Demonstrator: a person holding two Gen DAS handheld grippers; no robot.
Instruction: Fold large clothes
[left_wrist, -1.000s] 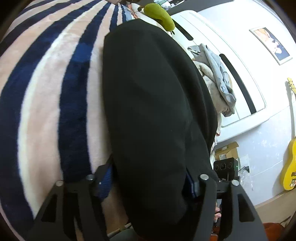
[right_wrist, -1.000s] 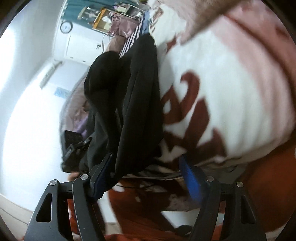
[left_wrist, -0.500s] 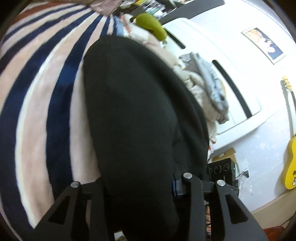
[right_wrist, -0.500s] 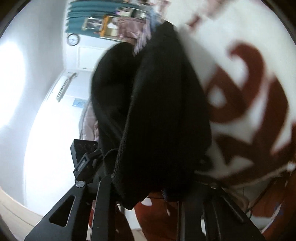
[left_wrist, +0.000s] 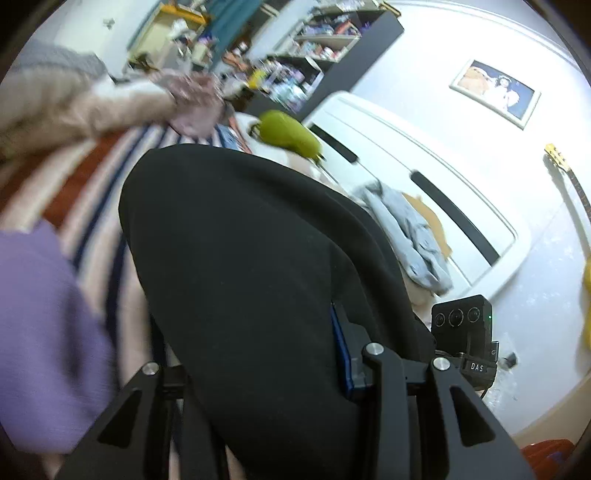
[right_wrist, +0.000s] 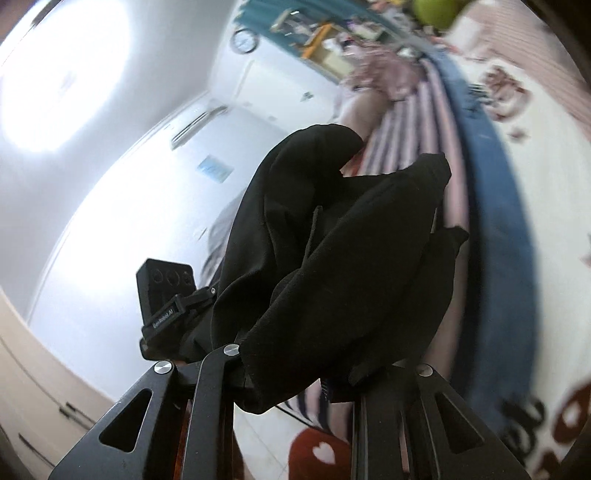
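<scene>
A large black garment (left_wrist: 243, 258) fills the middle of the left wrist view and hangs between my two grippers. My left gripper (left_wrist: 266, 373) is shut on its edge, the cloth draped over both fingers. In the right wrist view the same black garment (right_wrist: 340, 251) bunches in folds, lifted above the striped blanket (right_wrist: 417, 136). My right gripper (right_wrist: 295, 373) is shut on its near edge. The other gripper's camera box (right_wrist: 166, 291) shows at the left.
The bed has a blue-and-pink striped blanket (left_wrist: 99, 195). A purple cloth (left_wrist: 40, 332) lies at the left. A green plush (left_wrist: 288, 134), a grey garment (left_wrist: 410, 236) and the white headboard (left_wrist: 424, 155) are behind. A guitar (left_wrist: 569, 184) leans on the wall.
Both grippers have closed on the black garment and lifted it off the bed. The views have tilted upward, showing more of the room.
</scene>
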